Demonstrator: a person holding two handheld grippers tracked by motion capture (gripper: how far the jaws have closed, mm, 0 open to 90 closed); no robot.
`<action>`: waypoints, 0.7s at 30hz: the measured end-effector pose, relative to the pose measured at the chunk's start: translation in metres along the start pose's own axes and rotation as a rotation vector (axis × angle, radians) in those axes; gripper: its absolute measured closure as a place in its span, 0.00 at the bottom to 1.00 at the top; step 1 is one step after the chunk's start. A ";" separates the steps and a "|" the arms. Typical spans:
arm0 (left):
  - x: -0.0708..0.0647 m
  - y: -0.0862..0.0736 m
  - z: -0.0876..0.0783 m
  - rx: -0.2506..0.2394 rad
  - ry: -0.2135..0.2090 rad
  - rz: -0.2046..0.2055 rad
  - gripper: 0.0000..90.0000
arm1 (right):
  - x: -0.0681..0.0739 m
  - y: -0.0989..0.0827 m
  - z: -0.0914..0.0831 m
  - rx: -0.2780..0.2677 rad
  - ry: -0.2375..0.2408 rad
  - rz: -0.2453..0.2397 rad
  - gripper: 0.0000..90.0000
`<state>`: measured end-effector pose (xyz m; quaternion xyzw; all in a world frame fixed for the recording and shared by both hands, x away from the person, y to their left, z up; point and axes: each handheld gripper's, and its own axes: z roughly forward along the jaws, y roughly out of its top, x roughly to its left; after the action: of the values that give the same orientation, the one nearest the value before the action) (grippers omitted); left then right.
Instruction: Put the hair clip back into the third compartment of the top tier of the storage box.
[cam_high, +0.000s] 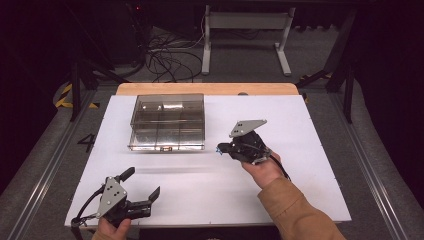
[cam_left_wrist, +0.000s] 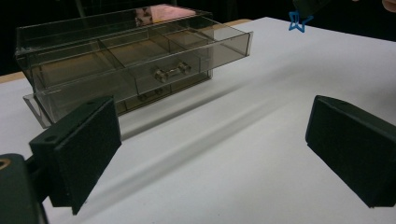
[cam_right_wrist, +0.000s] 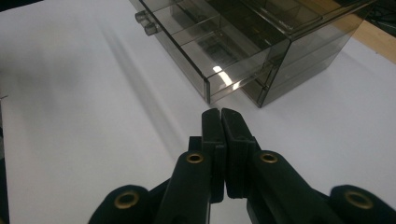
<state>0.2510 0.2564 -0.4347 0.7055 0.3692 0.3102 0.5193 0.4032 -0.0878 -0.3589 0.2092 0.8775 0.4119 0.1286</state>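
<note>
A smoky clear drawer box (cam_high: 167, 117) stands at the back left of the white table (cam_high: 300, 150). Its top drawer (cam_left_wrist: 187, 56) is pulled out part way, showing empty divided compartments and a small handle (cam_left_wrist: 172, 72). My right gripper (cam_high: 220, 149) hovers above the table just right of the box, its jaws shut (cam_right_wrist: 220, 114) on a small blue star-shaped piece (cam_left_wrist: 295, 22) that hangs at their tip (cam_high: 219, 151). Near the table's front left edge my left gripper (cam_high: 142, 183) stands open, nothing between its pads (cam_left_wrist: 210, 144), pointing toward the box.
A wooden strip (cam_high: 207, 89) runs along the table's back edge behind the box. Bare white tabletop lies between the grippers and the drawer front. Beyond the table are floor cables (cam_high: 165, 60) and a white metal stand (cam_high: 245, 30).
</note>
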 end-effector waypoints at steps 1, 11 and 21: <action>0.000 0.000 0.000 0.000 0.000 0.000 0.04 | -0.001 0.002 0.000 -0.003 0.000 -0.001 0.99; 0.000 0.000 0.001 0.001 -0.004 0.003 0.04 | -0.005 0.017 0.007 -0.024 0.013 0.015 0.99; 0.000 0.000 0.001 0.001 -0.007 0.003 0.04 | -0.008 0.029 0.015 -0.061 0.025 0.026 0.99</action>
<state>0.2521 0.2560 -0.4349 0.7075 0.3666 0.3081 0.5198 0.4236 -0.0651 -0.3450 0.2113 0.8634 0.4426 0.1187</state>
